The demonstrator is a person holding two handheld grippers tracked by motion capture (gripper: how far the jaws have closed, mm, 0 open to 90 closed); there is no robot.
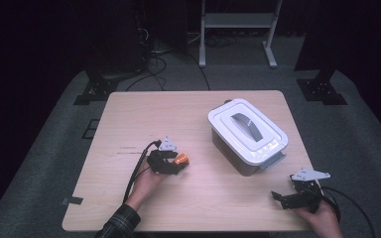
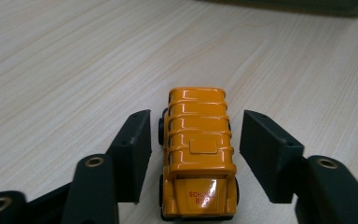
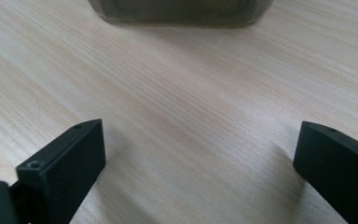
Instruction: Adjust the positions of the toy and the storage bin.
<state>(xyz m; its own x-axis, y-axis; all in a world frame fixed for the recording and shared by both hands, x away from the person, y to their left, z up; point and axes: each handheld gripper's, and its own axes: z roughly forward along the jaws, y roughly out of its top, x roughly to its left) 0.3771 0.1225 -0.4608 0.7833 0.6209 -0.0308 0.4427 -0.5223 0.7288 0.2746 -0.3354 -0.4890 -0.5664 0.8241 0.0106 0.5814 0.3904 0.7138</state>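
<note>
- toy school bus (image 2: 198, 151): small orange model, lower centre of the left gripper view, standing on its wheels on the table (image 1: 129, 119); in the high view it shows as an orange spot (image 1: 181, 159) left of centre, just at the tip of the left gripper.
- handling, judged: likely die-cast or hard plastic, light, rigid, with a glossy ribbed roof that could slip; free wheels may let it roll if nudged endwise. best hold is across the flat side walls at mid-length, low enough to clear the rounded roof edge.
- left gripper (image 2: 195, 140): jaws partly closed and straddling the bus, one pad on each side; a narrow gap shows at both pads, so nothing is gripped yet.
- right gripper (image 3: 200, 154): lower right of the high view (image 1: 284, 197), jaws spread wide over bare wood, holding nothing.
- storage box (image 1: 247, 136): white-lidded bin with grey handle, right of centre in the high view, lid on, well apart from the bus; its base edge sits at the top of the right gripper view (image 3: 177, 11).
</note>
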